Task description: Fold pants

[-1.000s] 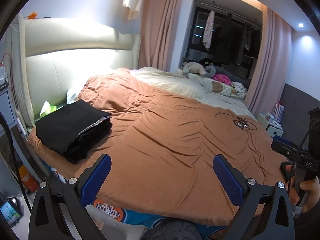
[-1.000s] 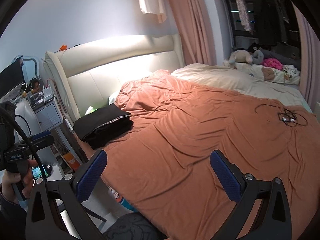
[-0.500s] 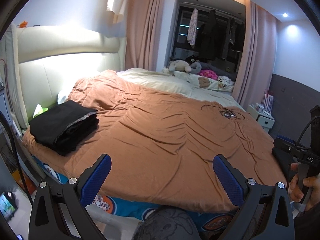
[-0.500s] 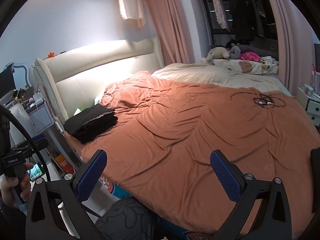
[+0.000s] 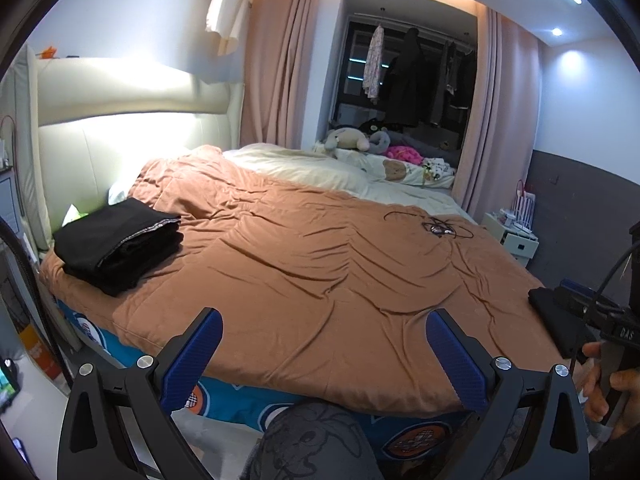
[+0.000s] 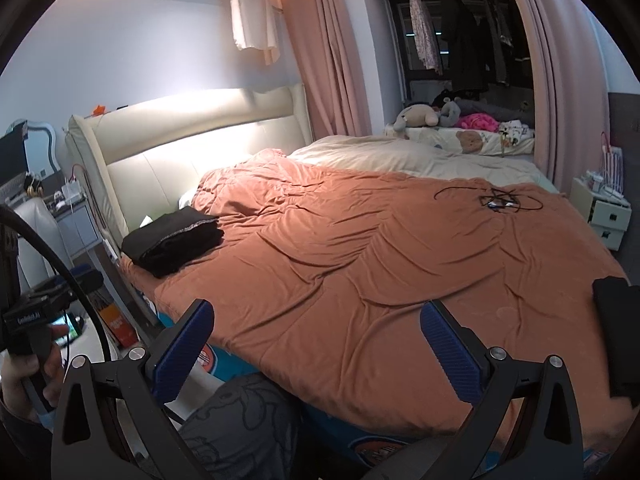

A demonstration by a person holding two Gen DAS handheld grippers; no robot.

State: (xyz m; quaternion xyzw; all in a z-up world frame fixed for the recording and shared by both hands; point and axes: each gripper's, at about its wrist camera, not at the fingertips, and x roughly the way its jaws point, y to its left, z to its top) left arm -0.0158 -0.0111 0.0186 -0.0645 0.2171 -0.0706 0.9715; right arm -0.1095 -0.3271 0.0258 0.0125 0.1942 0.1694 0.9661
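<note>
Bedroom w/ a big bed point(image 5: 280, 360) under a rumpled rust-brown blanket point(image 5: 320, 272), seen from its near edge. Closest in, both tongs hang off the mattress side, above the person's grey patterned knee point(image 5: 316, 440): left gripper point(image 5: 324, 344) w/ blue pads spread wide, nothing between them; right gripper point(image 6: 318, 338) likewise released and empty. Left view alone shows the right hand point(image 5: 608, 384) on its handle at the frame's right edge; right view alone shows the left hand point(image 6: 24, 376) at lower left, plus a nightstand point(image 6: 76, 220) w/ clutter beside the headboard point(image 6: 180, 148).

Folded black pants point(image 5: 116, 244) sit as a neat stack on the blanket's corner near the headboard, also in right view point(image 6: 176, 242). A second dark garment point(image 6: 620, 332) lies at the bed's right edge, partly cut off. Mid-bed, a tangled black cable point(image 5: 436, 228). Farther back: cream duvet point(image 5: 304, 164), plush toys point(image 5: 352, 138), pink curtains point(image 5: 276, 72), hanging clothes point(image 5: 412, 76).
</note>
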